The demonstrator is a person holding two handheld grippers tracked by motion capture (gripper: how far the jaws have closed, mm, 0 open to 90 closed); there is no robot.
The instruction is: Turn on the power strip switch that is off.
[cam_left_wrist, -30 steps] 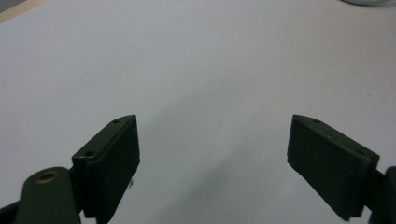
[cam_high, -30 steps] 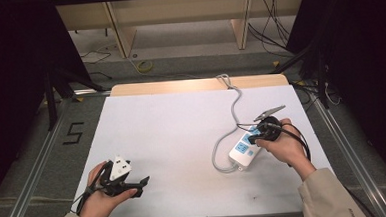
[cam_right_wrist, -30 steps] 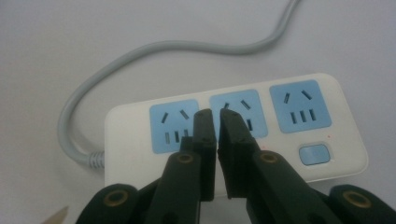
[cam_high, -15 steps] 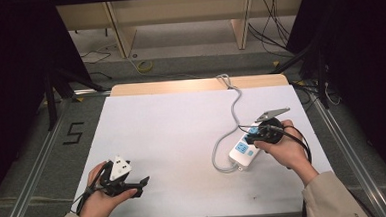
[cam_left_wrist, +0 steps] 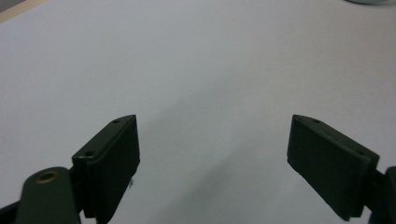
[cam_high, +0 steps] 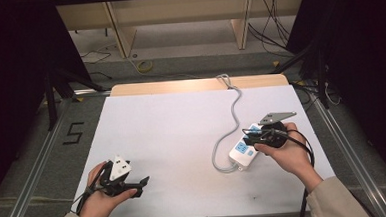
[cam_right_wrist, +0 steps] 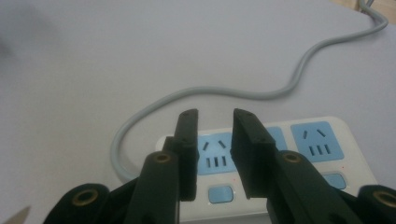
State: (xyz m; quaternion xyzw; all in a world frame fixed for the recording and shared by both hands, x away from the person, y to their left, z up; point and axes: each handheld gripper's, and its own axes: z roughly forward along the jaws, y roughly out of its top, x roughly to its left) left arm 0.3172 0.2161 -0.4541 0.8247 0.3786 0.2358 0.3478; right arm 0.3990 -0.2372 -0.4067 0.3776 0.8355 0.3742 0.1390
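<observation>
Right gripper [cam_right_wrist: 214,140] over power strip [cam_right_wrist: 322,154]

Hovering above a blue socket, jaws nearly together with a narrow gap, pinching nothing. Strip lying on white table [cam_high: 172,134] at right, grey cord [cam_high: 233,111] curling toward far edge. Left gripper [cam_left_wrist: 212,158] spread wide over bare tabletop near front left, well apart.

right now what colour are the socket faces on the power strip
Light blue, on a white power strip; clearest in the right gripper view.

I count one white power strip [cam_high: 244,149] on my table [cam_high: 172,139], with one grey cable [cam_high: 233,109]. On the strip I see three blue sockets [cam_right_wrist: 314,140] and two blue switches [cam_right_wrist: 220,193]. I hold two grippers: my left gripper [cam_high: 144,181] and my right gripper [cam_high: 246,133].
</observation>
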